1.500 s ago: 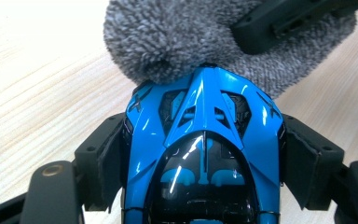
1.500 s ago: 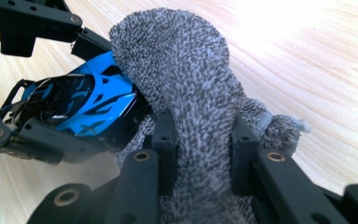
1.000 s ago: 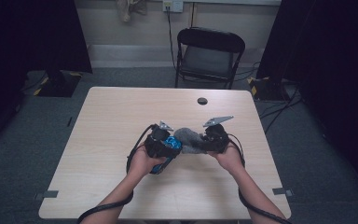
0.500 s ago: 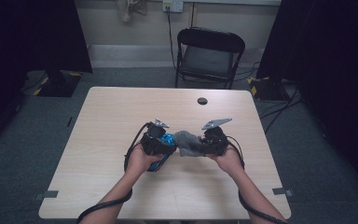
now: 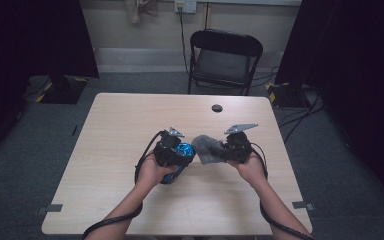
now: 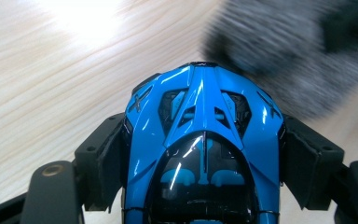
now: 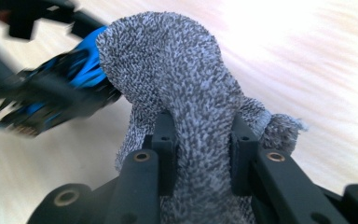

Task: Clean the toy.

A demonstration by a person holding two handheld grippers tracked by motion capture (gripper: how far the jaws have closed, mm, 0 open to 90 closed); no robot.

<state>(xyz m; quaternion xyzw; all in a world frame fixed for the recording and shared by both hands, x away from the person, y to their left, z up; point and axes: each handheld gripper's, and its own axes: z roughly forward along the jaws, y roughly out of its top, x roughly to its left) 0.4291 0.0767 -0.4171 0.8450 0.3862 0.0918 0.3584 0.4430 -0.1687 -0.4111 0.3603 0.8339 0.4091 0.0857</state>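
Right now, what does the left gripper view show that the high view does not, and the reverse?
The left gripper view alone gives the blue toy car close up: its dark windscreen and roof vents, clamped between the left gripper's pads. The high view alone gives the folding chair, the whole table and both forearms. Both share the car, the grey cloth and the wooden tabletop.

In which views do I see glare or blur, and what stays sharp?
Left gripper view: strong glare on the table at top left; the grey cloth is smeared by blur, the blue toy car sharp with small reflections. Right gripper view: glare at top right of the tabletop; the cloth is crisp, the car and the left gripper behind it blurred. High view: even light, dark surroundings.
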